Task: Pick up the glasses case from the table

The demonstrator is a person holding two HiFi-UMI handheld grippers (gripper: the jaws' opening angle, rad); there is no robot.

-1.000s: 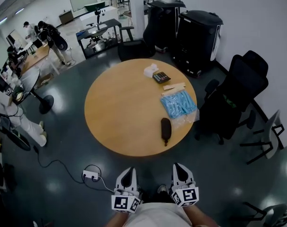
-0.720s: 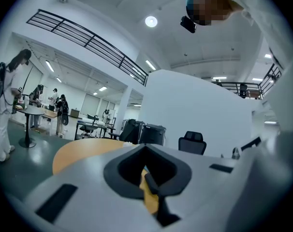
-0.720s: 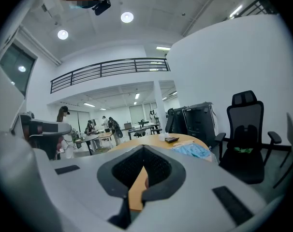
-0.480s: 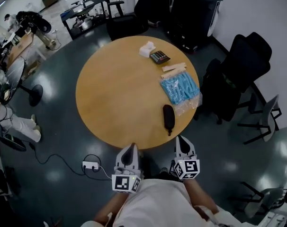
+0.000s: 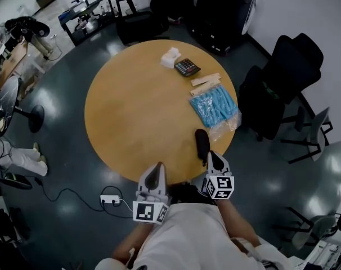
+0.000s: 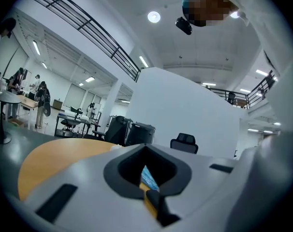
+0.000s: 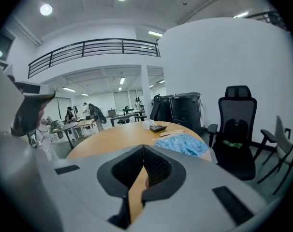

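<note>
The head camera looks steeply down from high above the round table [image 5: 137, 117], with the left gripper [image 5: 157, 166] and right gripper [image 5: 212, 154] at the near edge. Each gripper camera sits low behind its jaws, looking far across the same tabletop.

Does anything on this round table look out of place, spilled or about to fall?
Mostly tidy. The one odd thing is the clear bag of blue items: its loose plastic end lies at the table's right rim and may hang slightly over. The glasses case lies flat; nothing spilled.
</note>
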